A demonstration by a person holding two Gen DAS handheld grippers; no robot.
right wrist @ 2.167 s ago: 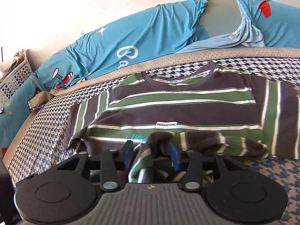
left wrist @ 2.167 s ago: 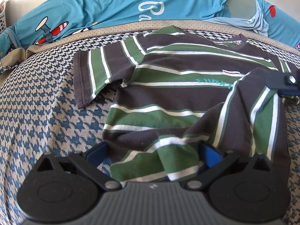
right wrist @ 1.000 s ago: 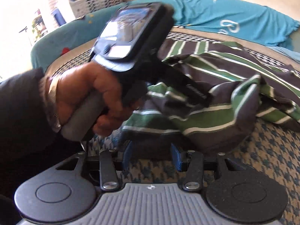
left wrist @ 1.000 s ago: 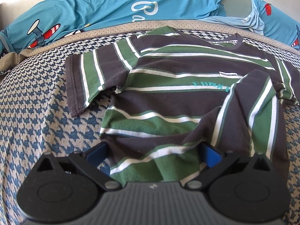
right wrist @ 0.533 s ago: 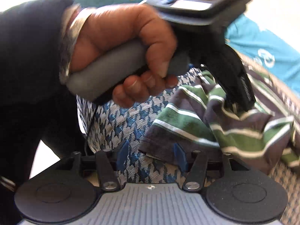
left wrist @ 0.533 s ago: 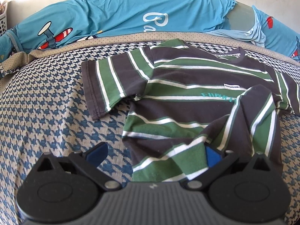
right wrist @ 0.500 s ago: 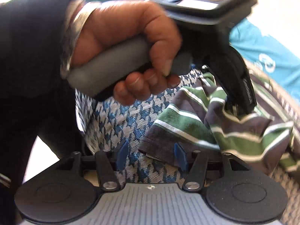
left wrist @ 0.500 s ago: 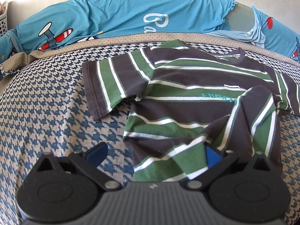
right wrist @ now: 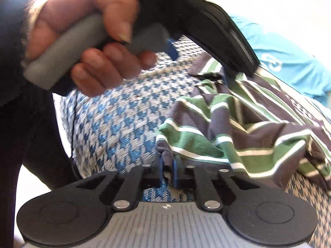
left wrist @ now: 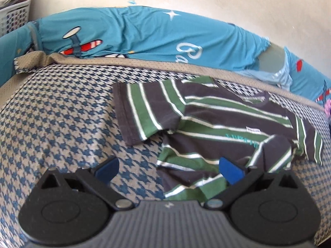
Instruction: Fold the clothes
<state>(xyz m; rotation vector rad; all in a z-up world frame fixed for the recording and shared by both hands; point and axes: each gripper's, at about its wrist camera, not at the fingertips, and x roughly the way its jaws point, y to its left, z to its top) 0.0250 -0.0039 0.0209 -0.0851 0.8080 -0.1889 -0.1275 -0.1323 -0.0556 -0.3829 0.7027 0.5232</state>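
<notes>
Two tools working: my right tool (right wrist: 167, 170) has just clenched the striped shirt (right wrist: 238, 128) hem corner, lower centre; left tool (left wrist: 168, 168) released. Thin pinch — I reckon it slips if I tug.

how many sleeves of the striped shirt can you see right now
2. One sleeve lies spread flat on the left of the striped shirt; the other sleeve lies on its right edge, partly covered by folded-up fabric.

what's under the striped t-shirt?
The striped t-shirt lies on the houndstooth cover, which shows all around it. Whether anything else is beneath the shirt is hidden. The right gripper pinches its corner.
</notes>
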